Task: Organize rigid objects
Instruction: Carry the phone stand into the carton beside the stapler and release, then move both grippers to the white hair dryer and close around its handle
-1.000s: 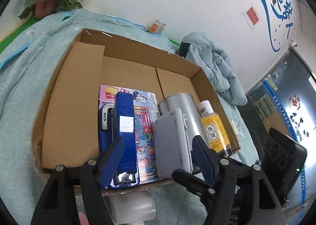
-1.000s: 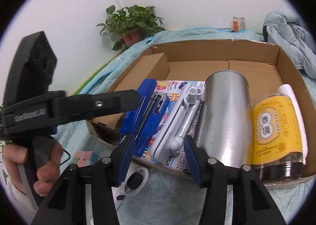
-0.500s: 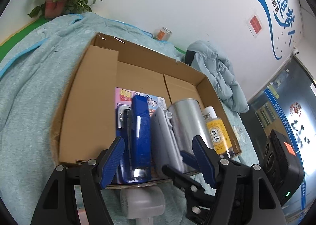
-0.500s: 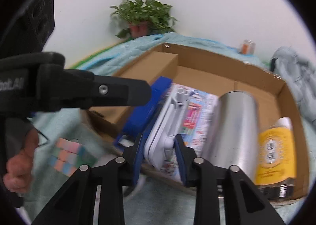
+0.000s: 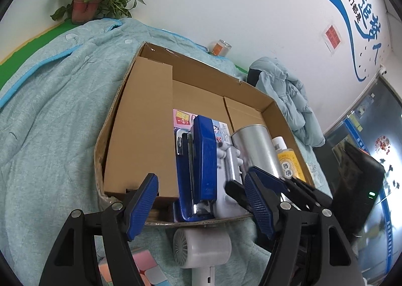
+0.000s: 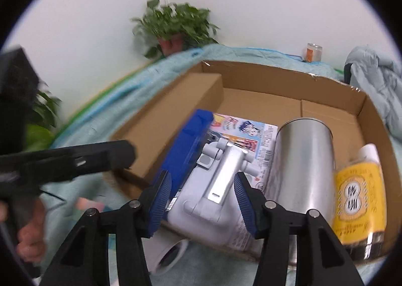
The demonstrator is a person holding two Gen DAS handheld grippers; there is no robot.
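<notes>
Right wrist view shows the right gripper (image 6: 201, 193) opening around the white folding stand (image 6: 213, 185) at the cardboard box's (image 6: 276, 77) front edge — unpressed, it may tip onto the blue stapler (image 6: 186, 140); the left gripper (image 5: 201, 200) hangs spread, empty.

Right gripper (image 6: 201, 195) jaws opening around white stand (image 6: 213, 185), cardboard box (image 6: 276, 82)

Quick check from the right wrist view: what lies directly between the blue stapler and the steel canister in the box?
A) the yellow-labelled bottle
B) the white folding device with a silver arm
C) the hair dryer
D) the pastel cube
B: the white folding device lies between the blue stapler and the steel canister, inside the cardboard box.
</notes>
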